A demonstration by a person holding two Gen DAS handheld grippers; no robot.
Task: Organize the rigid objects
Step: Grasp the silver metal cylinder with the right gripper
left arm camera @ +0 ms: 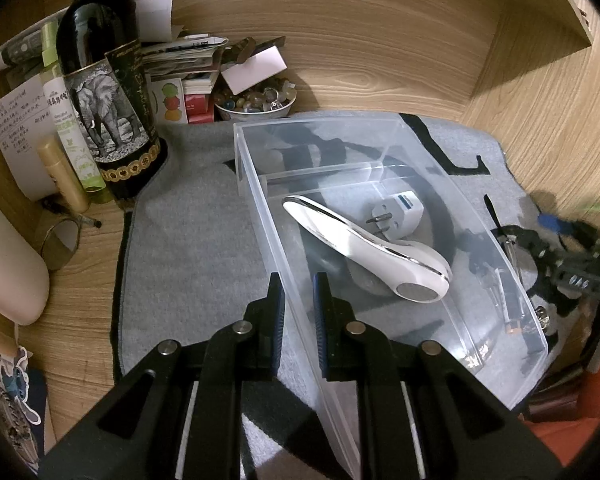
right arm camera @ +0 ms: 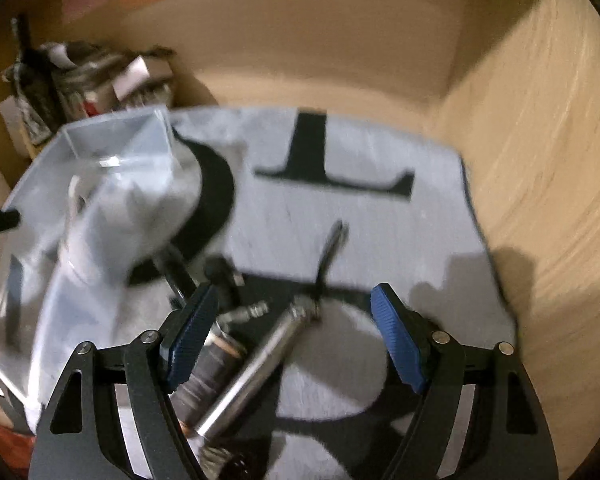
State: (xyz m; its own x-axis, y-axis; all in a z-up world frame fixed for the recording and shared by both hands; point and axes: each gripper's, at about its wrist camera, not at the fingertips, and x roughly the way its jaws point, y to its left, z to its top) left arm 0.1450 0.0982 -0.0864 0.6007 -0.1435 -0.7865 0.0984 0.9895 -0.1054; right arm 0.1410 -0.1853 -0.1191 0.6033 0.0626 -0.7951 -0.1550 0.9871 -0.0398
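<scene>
A clear plastic bin [left arm camera: 380, 148] stands on a grey mat [left arm camera: 188, 216]. Inside it lie a white handheld device [left arm camera: 364, 248] and a white plug adapter [left arm camera: 400, 210]. My left gripper [left arm camera: 298, 300] is shut on the bin's left wall. The bin shows blurred at the left of the right wrist view [right arm camera: 116, 140]. My right gripper [right arm camera: 296, 332] is open and empty above a silver metal cylinder [right arm camera: 256, 364], a dark cylinder [right arm camera: 208, 376] and small metal parts [right arm camera: 244, 312] lying on the mat beside the bin.
A dark wine bottle [left arm camera: 108, 92], tubes, papers and a bowl of beads [left arm camera: 256, 100] crowd the back left of the wooden desk. A wooden wall [right arm camera: 540, 184] bounds the right side. A thin dark pen-like item [right arm camera: 332, 248] lies on the mat.
</scene>
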